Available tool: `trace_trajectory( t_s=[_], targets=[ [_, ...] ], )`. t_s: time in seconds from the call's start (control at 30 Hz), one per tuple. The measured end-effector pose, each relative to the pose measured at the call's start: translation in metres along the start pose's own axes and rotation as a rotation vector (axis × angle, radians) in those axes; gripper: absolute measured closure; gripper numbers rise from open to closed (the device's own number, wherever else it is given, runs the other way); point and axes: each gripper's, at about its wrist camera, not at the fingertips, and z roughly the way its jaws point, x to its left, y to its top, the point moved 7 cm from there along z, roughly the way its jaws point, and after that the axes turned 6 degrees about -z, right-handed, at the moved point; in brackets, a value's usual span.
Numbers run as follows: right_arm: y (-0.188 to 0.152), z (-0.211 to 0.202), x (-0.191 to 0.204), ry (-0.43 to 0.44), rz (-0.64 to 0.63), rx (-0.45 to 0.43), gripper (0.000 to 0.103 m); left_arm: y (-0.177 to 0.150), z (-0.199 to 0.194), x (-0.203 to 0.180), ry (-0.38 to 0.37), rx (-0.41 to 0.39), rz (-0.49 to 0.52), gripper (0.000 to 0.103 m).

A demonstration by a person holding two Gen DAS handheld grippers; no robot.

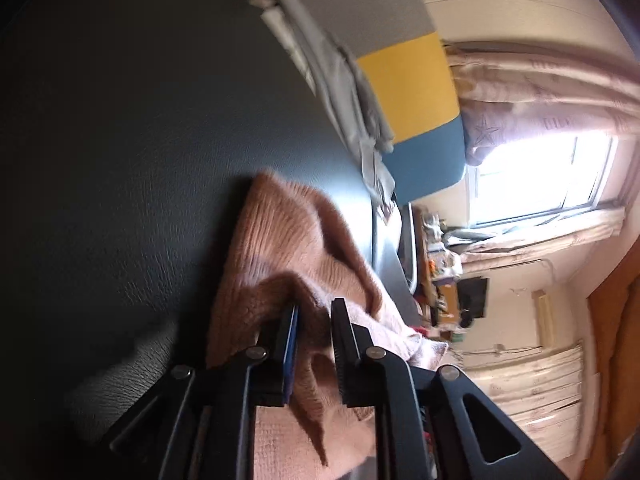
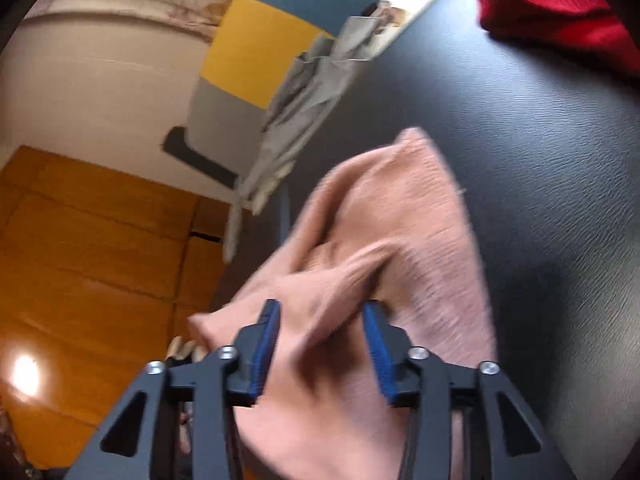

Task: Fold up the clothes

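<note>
Above the dark surface (image 2: 540, 160), both the left gripper (image 1: 316, 312) and right gripper (image 2: 320, 312) have jaws clenched on the pink sweater (image 2: 400, 208); a red garment (image 2: 552, 4) lies at one o'clock.

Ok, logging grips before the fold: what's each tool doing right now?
Left tool: shut on the pink sweater.
Right tool: sweater bunched between its fingers; grip cannot be told.

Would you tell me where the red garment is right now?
In the right wrist view, the red garment lies at the upper right corner on the dark table, apart from the pink sweater.
</note>
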Motion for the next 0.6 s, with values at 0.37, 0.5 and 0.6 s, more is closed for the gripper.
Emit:
trace_trajectory(
  t_s=[0.37,0.5,0.6],
  targets=[
    [-0.022,0.042,0.031,-0.088,-0.173,0.096,0.053,-0.014,-0.024,-0.024,-0.050,-0.013,0.048,0.072],
    [-0.022,0.049,0.031,-0.107,-0.204,0.102,0.059,-0.018,-0.026,-0.025,-0.084,-0.011,0.034,0.068],
    [-0.019,0.054,0.034,-0.091,-0.210,0.092,0.065,-0.024,-0.013,-0.025,-0.071,0.026,0.049,0.067]
  ],
)
